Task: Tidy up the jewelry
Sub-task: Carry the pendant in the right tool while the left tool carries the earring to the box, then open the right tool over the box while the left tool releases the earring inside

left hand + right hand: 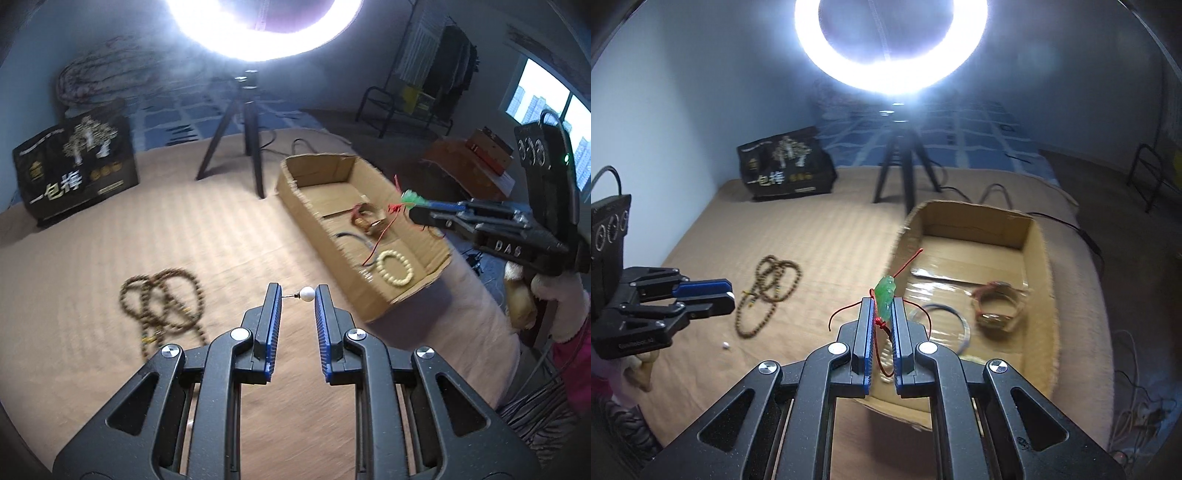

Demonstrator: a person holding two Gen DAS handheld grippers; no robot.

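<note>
My right gripper (884,302) is shut on a green jade pendant (885,293) with a red cord, held above the near left corner of the cardboard box (1039,258); it also shows in the left wrist view (415,206). My left gripper (297,295) has a white pearl stud earring (306,294) between its fingertips, its pin touching the left finger. The jaws stand partly apart around it. A brown bead necklace (162,306) lies coiled on the bed to the left. The box holds a cream bead bracelet (394,266), a brown bracelet (995,308) and a thin bangle (960,325).
A ring light on a black tripod (243,147) stands behind the box. A black printed bag (79,166) stands at the back left. A small white bead (726,345) lies on the tan bedcover. Cables trail at the bed's right edge (1137,410).
</note>
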